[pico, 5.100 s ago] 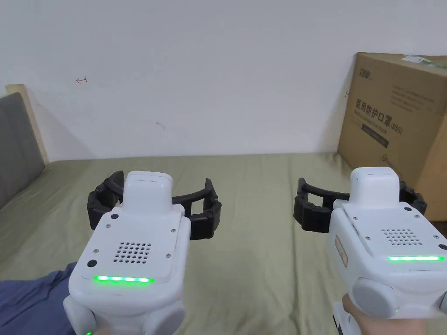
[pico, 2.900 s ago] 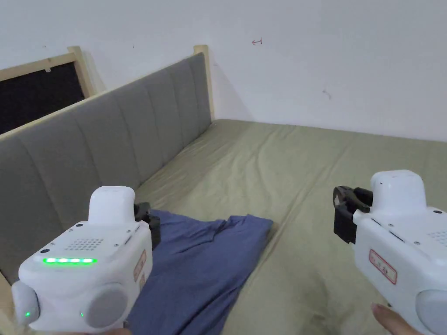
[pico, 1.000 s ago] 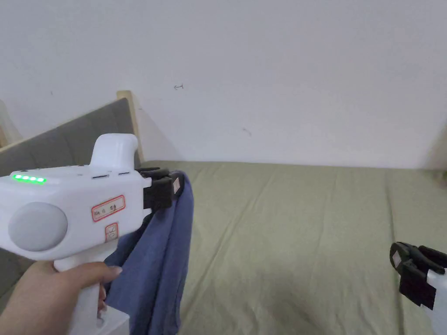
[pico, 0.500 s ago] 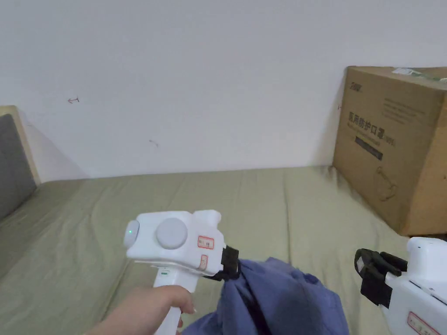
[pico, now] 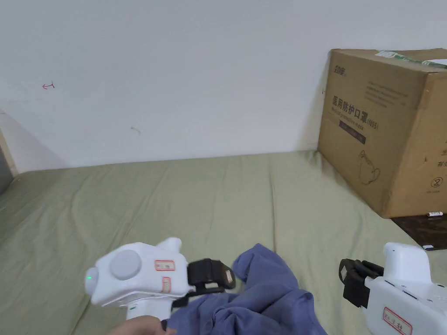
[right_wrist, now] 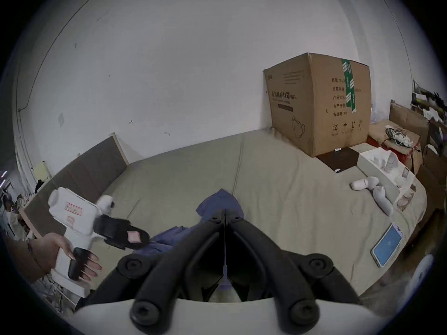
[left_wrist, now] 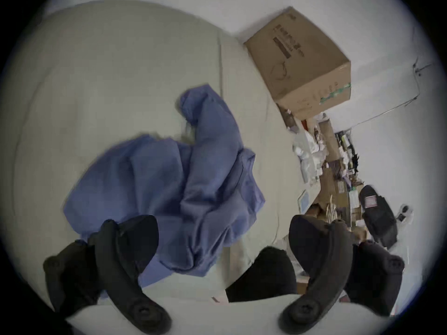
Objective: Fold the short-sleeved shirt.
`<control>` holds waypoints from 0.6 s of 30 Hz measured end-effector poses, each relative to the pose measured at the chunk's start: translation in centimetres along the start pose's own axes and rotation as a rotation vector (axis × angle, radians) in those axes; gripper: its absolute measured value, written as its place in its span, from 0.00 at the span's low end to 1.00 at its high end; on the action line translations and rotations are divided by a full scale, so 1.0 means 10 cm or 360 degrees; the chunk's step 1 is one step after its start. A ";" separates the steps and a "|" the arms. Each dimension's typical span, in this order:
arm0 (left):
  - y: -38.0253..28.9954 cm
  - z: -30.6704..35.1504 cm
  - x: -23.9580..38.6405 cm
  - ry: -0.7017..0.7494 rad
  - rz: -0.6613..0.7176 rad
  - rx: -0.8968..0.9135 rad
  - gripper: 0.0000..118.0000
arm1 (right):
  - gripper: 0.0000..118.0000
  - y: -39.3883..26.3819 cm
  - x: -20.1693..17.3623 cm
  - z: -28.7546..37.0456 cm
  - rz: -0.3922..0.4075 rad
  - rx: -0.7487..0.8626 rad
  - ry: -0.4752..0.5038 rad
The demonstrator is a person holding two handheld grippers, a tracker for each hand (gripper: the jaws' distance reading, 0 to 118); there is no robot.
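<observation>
- Blue cloth, the short-sleeved shirt point(pico: 262, 296), is seen lying in a crumpled heap on the bed sheet point(pico: 174, 196), just ahead of the left gripper point(pico: 220, 279) and slightly below its jaws.
- Half a second earlier the shirt was pinched and hung from the left gripper. Now it has been let go, and the jaws are spread wide with nothing between them.
- The right gripper point(pico: 351, 279) is held just to the side of the heap, apart from the cloth, with its jaws drawn together on nothing.
- The change is judged to be the end of carrying the shirt to the working spot. No fold has been made, and the shirt must first be spread flat, since sleeves and hem cannot be told apart in the bundle.
- Olive-green sheeting is stretched over the bed, with light creases and one long seam running away from both grippers. Plenty of bare sheet is left beyond the heap for spreading.
- Beyond the right gripper, on its outer side, a large cardboard box point(pico: 384, 131) is stood against the white wall point(pico: 174, 65).
- A phone point(right_wrist: 387, 243) is laid near the bed edge, outward of the right gripper.
</observation>
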State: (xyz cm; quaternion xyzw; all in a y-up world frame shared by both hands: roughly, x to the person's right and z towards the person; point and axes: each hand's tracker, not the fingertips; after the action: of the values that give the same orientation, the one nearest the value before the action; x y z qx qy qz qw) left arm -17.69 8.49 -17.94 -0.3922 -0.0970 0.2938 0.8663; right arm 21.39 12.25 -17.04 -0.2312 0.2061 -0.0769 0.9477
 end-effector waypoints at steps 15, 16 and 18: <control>-1.06 1.56 -0.24 0.0536 -0.0162 0.0826 0.00 | 0.00 0.02 -0.18 0.23 0.0055 0.0303 -0.0005; -1.08 1.49 -0.29 0.0614 -0.0108 0.0686 0.00 | 0.00 0.01 -0.18 0.21 0.0048 0.0279 0.0000; -1.11 1.21 -0.49 0.0644 -0.0001 0.0269 0.00 | 0.00 0.00 -0.18 0.18 0.0043 0.0244 0.0000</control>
State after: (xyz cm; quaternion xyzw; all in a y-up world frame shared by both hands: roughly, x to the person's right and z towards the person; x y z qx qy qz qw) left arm -21.64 7.37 -1.34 -0.3693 0.1036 0.2160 0.8979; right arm 20.51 13.41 -14.87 -0.1553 0.2028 -0.0797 0.9635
